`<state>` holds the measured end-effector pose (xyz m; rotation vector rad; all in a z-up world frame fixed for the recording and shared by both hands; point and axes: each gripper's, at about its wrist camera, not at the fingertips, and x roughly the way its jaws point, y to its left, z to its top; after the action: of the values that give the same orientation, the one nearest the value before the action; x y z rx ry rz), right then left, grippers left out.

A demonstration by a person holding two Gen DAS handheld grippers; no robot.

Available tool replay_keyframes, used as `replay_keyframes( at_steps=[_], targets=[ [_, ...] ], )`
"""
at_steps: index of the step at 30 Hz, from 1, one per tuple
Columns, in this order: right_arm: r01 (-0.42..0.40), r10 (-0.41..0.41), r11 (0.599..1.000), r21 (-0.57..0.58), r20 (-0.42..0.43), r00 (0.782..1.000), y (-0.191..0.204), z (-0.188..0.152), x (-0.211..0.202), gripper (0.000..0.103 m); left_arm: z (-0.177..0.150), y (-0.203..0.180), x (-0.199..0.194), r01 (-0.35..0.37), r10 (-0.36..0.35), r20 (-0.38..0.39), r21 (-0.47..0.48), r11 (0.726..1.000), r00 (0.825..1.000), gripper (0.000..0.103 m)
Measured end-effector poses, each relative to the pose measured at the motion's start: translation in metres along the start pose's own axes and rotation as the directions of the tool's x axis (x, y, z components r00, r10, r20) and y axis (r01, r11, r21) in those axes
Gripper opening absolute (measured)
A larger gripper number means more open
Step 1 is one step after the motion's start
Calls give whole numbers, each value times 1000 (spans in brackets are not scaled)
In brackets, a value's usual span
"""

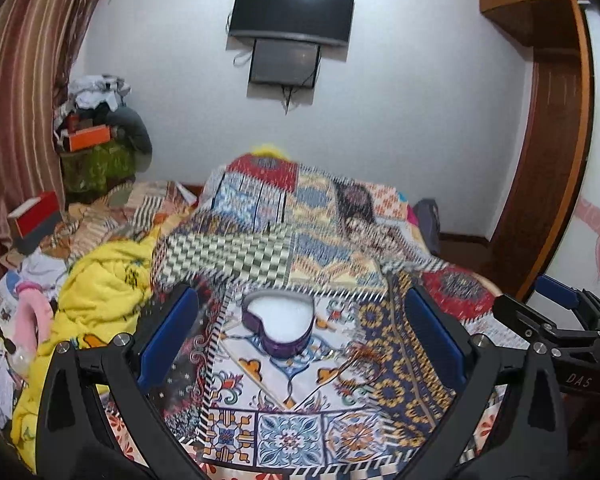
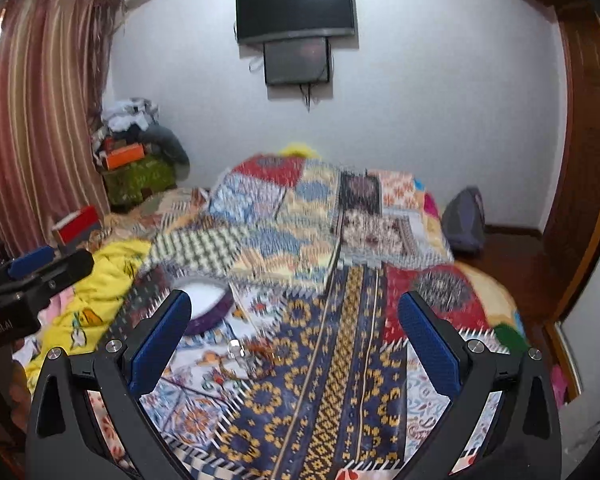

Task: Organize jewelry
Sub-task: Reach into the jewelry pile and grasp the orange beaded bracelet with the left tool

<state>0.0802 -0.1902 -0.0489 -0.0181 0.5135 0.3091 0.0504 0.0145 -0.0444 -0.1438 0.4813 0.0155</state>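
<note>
- My left gripper [image 1: 300, 336] is spread wide and empty, the heart box [image 1: 278, 322] on the bedspread [image 1: 284, 436] between its fingers, untouched.
- My right gripper [image 2: 296, 344] is wide and empty too; the jewelry [image 2: 256, 356] lies loose on the cloth between its fingers.
- Both views are blurred: I could misjudge the reach and miss.
- Thin pieces on busy, soft fabric may slip my pads or snag.
- A knock could tip the open box.
</note>
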Motion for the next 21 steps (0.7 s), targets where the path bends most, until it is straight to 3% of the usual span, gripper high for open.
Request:
replay_keyframes(
  at_steps=[5, 7, 13, 21],
  targets=[
    [-30, 32, 999, 17, -132, 991, -13, -19, 33, 102, -17, 6, 31, -4, 3, -102, -6, 1000, 995, 96],
    [-44, 46, 999, 16, -169, 984, -16, -26, 43, 96, -24, 9, 45, -6, 5, -150, -10, 1000, 989, 92],
    [-111, 113, 994, 24, -272, 956, -19, -41, 67, 64, -46, 11, 82, 20, -23, -276, -12, 1000, 961, 79],
    [-184, 182, 983, 30, -355, 917, -14, -53, 93, 42, -69, 0, 120, 118, -113, -414, -13, 993, 903, 49]
  ],
)
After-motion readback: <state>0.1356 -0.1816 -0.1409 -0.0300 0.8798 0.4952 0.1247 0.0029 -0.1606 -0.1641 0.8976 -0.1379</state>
